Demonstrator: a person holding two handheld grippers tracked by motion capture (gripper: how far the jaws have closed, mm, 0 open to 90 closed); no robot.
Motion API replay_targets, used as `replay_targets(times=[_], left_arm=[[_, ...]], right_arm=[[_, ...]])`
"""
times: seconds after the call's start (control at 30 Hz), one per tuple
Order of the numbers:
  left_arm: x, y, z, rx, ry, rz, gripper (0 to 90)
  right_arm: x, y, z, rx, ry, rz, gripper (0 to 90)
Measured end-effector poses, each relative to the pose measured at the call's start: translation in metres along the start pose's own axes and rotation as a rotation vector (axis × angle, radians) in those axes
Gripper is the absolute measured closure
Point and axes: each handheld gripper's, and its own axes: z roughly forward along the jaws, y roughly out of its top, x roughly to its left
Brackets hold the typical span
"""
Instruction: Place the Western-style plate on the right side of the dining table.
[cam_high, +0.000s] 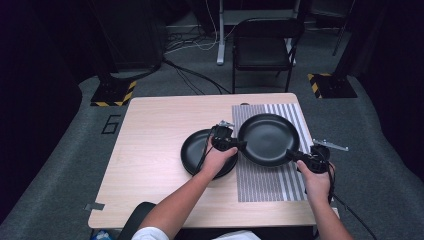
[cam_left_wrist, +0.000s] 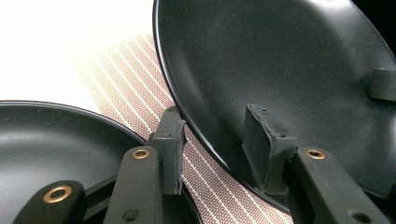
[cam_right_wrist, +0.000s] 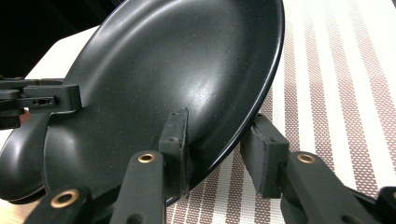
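Note:
Both grippers hold a large black plate (cam_high: 267, 139) tilted just above the striped placemat (cam_high: 270, 185). My left gripper (cam_high: 243, 144) pinches the plate's left rim, one pad inside the dish and one under it (cam_left_wrist: 215, 126). On the opposite, near-right rim my right gripper (cam_high: 290, 154) is shut the same way (cam_right_wrist: 219, 126). The held plate (cam_left_wrist: 280, 60) (cam_right_wrist: 163, 70) looks bare inside. A second black plate (cam_high: 197, 150) (cam_left_wrist: 46, 140) lies on the wooden table (cam_high: 150, 150) left of the mat, partly under my left hand.
The placemat (cam_right_wrist: 336, 70) covers the table's right side up to its far edge. A black folding chair (cam_high: 262, 47) stands beyond the table, with cables on the floor. Bare wood stretches across the table's left half.

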Motion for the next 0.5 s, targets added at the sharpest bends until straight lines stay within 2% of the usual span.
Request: replay_targets(times=[0.5], left_arm=[[-0.002,-0.003,0.017,0.028,-0.016,-0.005,58.7]], right_arm=[[-0.010,-0.006,-0.002,0.006,-0.029,0.006,62.4]])
